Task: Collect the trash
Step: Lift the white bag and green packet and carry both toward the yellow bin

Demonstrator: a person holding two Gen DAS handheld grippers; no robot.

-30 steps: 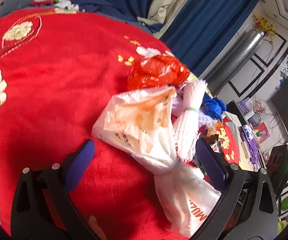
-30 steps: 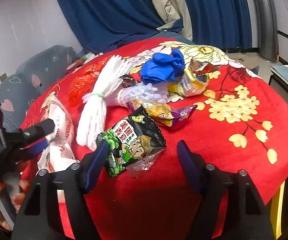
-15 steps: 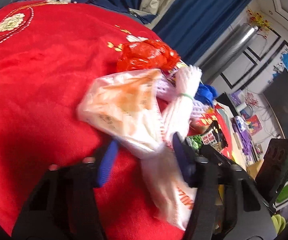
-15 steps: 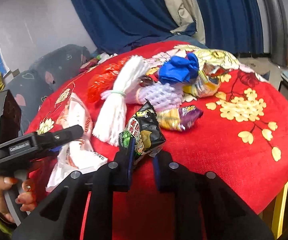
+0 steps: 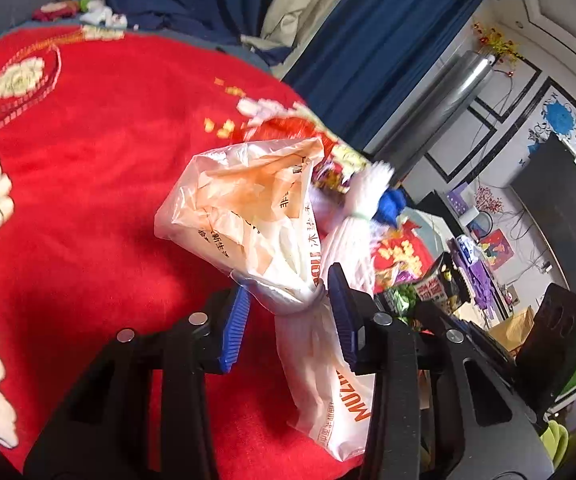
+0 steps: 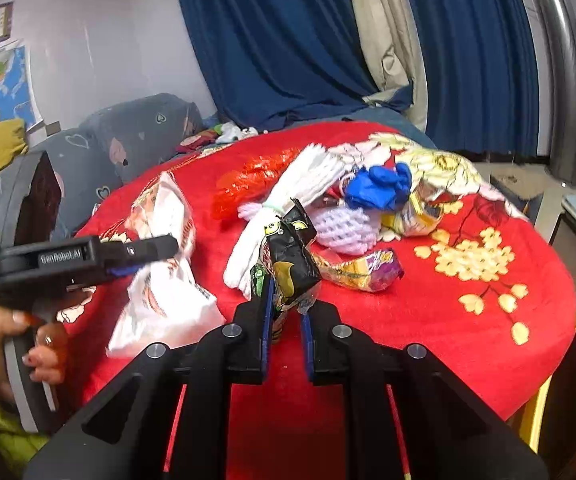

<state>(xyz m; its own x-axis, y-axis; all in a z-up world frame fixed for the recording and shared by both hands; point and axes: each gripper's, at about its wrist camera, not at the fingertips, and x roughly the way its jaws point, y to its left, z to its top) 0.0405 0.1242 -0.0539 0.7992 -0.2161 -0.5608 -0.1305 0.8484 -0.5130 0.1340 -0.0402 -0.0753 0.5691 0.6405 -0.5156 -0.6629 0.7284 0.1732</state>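
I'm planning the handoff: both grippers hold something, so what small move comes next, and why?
Probably bring the right gripper, shut on the snack packet, toward the white bag that the closing left gripper pinches at its knotted neck; more wrappers lie loose on the red cloth.

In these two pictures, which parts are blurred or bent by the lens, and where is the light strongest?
Left wrist view: the red bag and white strings behind the white plastic bag are smeared; the window wall at right is brightest. Right wrist view: mostly sharp; the curtain and metal pipe bow from fisheye distortion, and the corners are dark.
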